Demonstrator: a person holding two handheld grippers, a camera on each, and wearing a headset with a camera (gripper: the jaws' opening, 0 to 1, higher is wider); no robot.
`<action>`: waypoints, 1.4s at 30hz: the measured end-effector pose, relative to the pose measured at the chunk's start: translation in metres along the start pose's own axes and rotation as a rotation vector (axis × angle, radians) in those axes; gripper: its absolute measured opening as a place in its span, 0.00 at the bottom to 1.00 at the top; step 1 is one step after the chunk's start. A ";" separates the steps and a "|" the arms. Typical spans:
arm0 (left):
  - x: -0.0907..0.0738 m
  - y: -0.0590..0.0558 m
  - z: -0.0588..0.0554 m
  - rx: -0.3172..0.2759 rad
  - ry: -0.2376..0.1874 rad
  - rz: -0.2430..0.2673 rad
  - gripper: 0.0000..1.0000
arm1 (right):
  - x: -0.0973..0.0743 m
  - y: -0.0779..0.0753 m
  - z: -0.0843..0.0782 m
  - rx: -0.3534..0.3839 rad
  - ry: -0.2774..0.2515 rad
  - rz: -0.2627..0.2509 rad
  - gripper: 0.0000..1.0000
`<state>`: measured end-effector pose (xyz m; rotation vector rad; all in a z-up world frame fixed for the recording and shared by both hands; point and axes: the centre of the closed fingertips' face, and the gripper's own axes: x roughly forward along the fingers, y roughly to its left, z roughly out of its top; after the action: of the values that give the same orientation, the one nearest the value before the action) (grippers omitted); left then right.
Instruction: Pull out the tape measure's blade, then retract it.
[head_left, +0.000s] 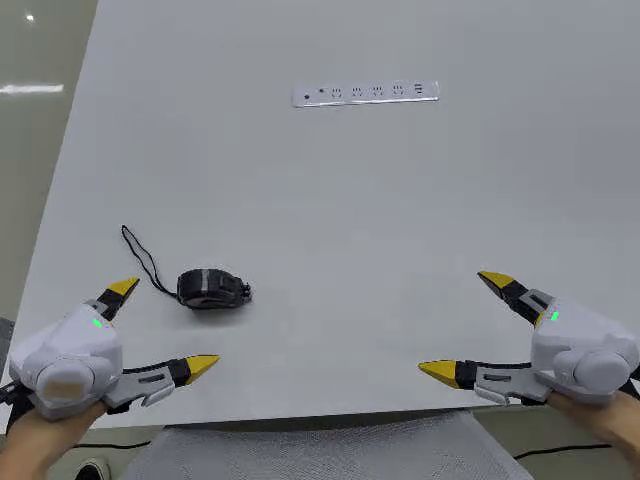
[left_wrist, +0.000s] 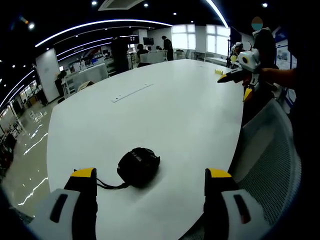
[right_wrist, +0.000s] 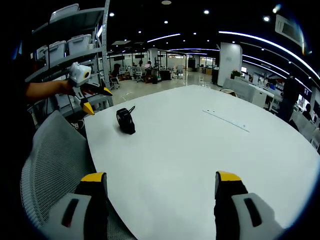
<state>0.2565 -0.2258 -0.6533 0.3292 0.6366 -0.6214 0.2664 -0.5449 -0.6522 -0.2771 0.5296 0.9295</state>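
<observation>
White tabletop (head_left: 350, 200) spans an open-plan office lit by curved ceiling strips, as seen in both gripper views; one rack of pale storage bins (right_wrist: 65, 45) stands beyond the table's near-left corner. One tape measure (head_left: 211, 289), black-cased, lies on the surface near the near-left corner, set in slightly from the near edge. One thin black wrist cord (head_left: 143, 255) trails from it toward the left edge. Any lettering on the case is too small to read. One white power strip (head_left: 366, 93) lies flat toward the far edge, parallel to it; its sockets sit in a single row, and their markings are illegible. One grey mesh chair back (head_left: 300, 450) shows below the near edge. Two grippers are held over the near edge, one per hand, each with two yellow-tipped jaws and one green indicator light. The left gripper (head_left: 165, 325) is at the near-left corner with its jaws spread wide and grasping nothing; the tape measure lies just ahead of it, in line with the gap between the jaws and clear of both tips. The right gripper (head_left: 463, 323) is toward the near-right corner, likewise spread wide and empty-jawed, well apart from the tape measure.
</observation>
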 end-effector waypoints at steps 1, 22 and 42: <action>0.001 0.000 0.000 0.001 0.002 -0.003 0.86 | 0.001 0.000 0.000 -0.003 0.004 0.004 0.89; 0.021 0.020 0.005 0.068 0.012 -0.047 0.75 | 0.029 -0.003 0.013 -0.103 0.009 0.095 0.76; 0.046 0.028 -0.007 0.192 0.128 -0.194 0.62 | 0.070 0.003 0.023 -0.193 0.029 0.208 0.62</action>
<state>0.3001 -0.2212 -0.6858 0.4934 0.7391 -0.8546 0.3054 -0.4846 -0.6712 -0.4155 0.5025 1.1826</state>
